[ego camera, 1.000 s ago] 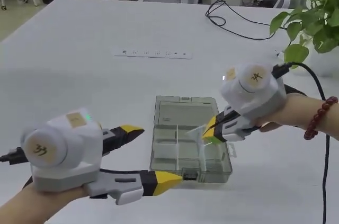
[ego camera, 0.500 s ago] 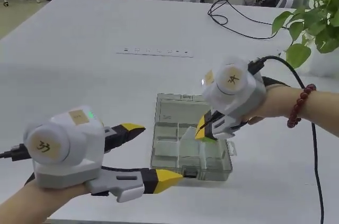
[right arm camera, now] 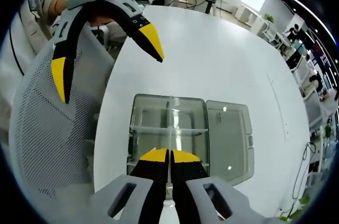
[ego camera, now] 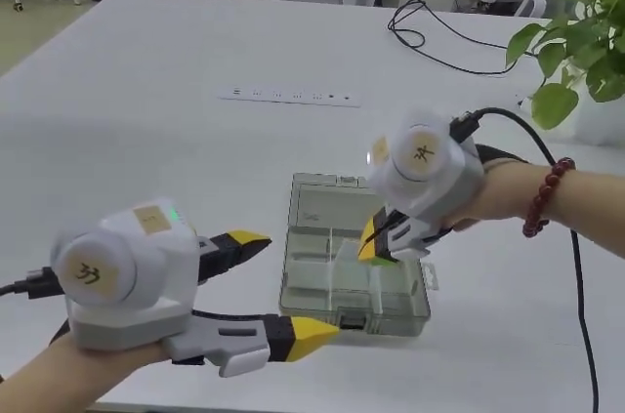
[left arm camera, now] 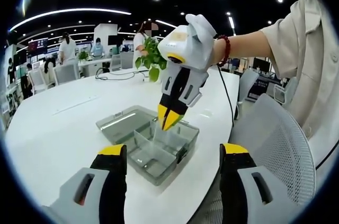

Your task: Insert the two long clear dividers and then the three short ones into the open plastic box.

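A clear divider (right arm camera: 170, 113) is pinched edge-on between the closed fingers of the right gripper (right arm camera: 168, 155). It is held just beyond their tips over the open box (ego camera: 290, 237), apparently so that it can be lined up with a slot, though which slot cannot be told. The left gripper (ego camera: 283, 283) is held spread and empty, with the box just ahead of its fingertips, probably to steady it. Partitions already in the box may obstruct. A power strip (ego camera: 288, 96) and a cable (ego camera: 430, 30) lie well beyond.

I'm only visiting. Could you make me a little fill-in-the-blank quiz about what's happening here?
The right gripper is shut on a clear ____ over the plastic box.
The left gripper holds nothing, its fingers ____.
The box rests on a ____ table.
Missing words: divider; open; white.
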Demonstrator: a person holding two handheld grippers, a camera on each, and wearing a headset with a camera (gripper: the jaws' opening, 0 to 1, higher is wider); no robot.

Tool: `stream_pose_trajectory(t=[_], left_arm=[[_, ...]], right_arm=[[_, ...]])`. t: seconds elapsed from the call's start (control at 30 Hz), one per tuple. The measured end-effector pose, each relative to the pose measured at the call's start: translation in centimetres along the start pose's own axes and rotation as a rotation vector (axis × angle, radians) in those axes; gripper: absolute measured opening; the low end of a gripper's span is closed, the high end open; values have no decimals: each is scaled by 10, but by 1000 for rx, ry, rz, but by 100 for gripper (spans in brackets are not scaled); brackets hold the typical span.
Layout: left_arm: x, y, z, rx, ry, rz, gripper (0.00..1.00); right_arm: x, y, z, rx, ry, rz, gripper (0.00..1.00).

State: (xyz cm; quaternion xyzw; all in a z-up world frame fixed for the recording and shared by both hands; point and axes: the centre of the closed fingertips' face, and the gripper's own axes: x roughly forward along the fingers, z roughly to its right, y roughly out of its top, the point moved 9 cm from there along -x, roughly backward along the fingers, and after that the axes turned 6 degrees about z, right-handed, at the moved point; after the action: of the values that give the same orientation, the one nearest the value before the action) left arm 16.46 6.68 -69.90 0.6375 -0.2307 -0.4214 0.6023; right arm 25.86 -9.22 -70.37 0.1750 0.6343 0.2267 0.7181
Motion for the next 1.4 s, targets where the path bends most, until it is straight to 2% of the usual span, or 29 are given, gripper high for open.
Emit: stream_pose_trajectory(t=[0.27, 0.57, 0.77, 0.87, 1.07, 1.17, 1.4], left_arm=[[0, 0, 1, 2, 1, -2, 72], [2, -1, 3, 2, 1, -5, 73], [3, -2, 1, 3, 15, -9, 75], [3, -2, 0, 5, 17, -10, 74], [4, 0, -2, 4, 24, -6, 74], [5, 0, -3, 1, 24, -4, 74], [9, 0, -5, 2, 26, -5, 74]], right_arm=[[5, 1, 3, 15, 4, -1, 2], [19, -2, 5, 22, 35, -45, 2], [31, -5, 6, 34, 59, -90, 2], [38, -6, 6, 33, 76, -128, 2], [44, -5, 7, 39, 89, -181, 2], [49, -4, 6, 16, 93, -220, 2], [51, -5, 8, 15, 111, -252, 2]])
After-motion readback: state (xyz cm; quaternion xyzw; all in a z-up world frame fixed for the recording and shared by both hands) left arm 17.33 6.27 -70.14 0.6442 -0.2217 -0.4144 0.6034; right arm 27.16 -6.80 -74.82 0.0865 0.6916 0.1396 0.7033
